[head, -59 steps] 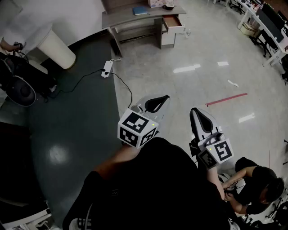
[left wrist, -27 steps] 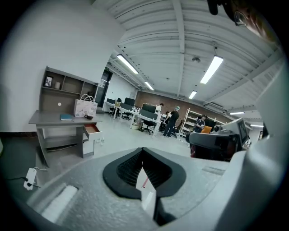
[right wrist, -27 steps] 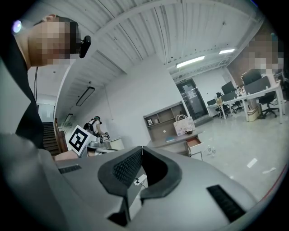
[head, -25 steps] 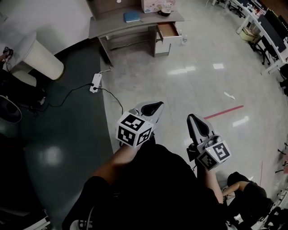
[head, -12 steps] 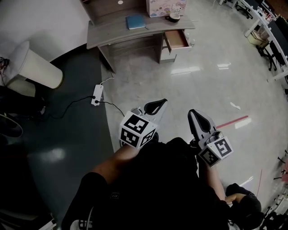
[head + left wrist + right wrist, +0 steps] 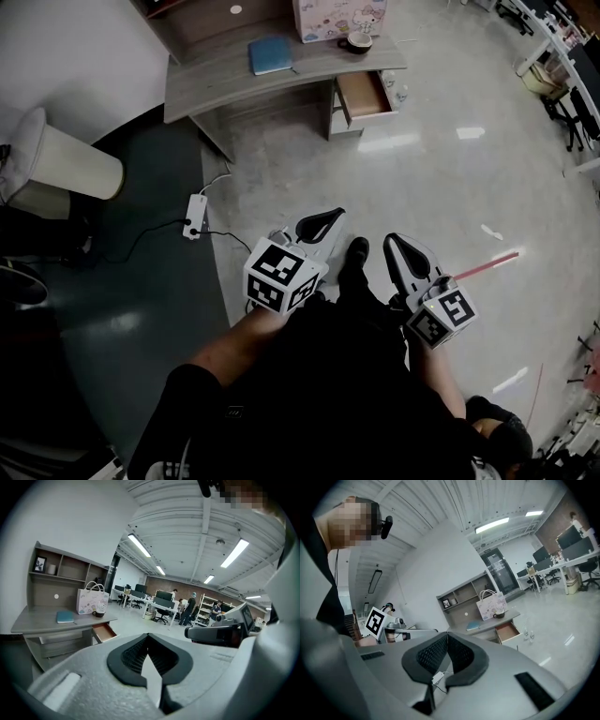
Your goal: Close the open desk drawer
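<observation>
Right claw [image 6: 394, 242] sits well apart from open drawer [image 6: 364, 94].

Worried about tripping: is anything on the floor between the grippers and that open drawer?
Nothing visible. Bare floor runs from the left gripper and right gripper to the drawer. The power strip lies off to the left, and small clear things stand beside the drawer, not in front of it.
</observation>
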`<state>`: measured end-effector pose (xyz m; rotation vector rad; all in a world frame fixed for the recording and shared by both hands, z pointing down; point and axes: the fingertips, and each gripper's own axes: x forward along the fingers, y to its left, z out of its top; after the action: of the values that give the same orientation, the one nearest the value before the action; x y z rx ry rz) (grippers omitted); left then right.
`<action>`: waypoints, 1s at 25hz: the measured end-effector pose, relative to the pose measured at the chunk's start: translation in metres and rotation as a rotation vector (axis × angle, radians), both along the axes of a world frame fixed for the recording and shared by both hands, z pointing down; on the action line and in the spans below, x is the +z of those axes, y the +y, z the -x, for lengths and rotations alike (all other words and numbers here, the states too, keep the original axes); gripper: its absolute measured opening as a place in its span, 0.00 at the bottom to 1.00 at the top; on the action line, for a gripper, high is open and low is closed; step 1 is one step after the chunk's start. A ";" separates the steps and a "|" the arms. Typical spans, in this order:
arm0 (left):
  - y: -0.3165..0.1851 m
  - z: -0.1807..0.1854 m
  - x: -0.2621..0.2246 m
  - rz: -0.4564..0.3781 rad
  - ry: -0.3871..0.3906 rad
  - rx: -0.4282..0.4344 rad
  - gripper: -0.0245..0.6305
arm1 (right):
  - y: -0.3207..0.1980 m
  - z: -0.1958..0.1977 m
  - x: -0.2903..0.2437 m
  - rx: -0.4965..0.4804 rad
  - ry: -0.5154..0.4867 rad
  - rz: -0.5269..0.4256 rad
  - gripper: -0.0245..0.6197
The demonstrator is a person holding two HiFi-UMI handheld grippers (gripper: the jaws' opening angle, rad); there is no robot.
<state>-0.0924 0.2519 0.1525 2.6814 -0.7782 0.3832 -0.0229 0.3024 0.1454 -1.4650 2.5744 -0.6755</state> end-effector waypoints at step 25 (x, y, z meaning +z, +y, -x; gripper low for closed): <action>-0.255 -0.102 0.046 0.108 -0.042 -0.148 0.05 | -0.265 -0.116 0.041 -0.125 0.025 0.086 0.06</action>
<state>0.0098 -0.0035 0.1983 2.5049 -0.9337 0.4325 0.0929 0.0372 0.1864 -1.3523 2.7061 -0.7975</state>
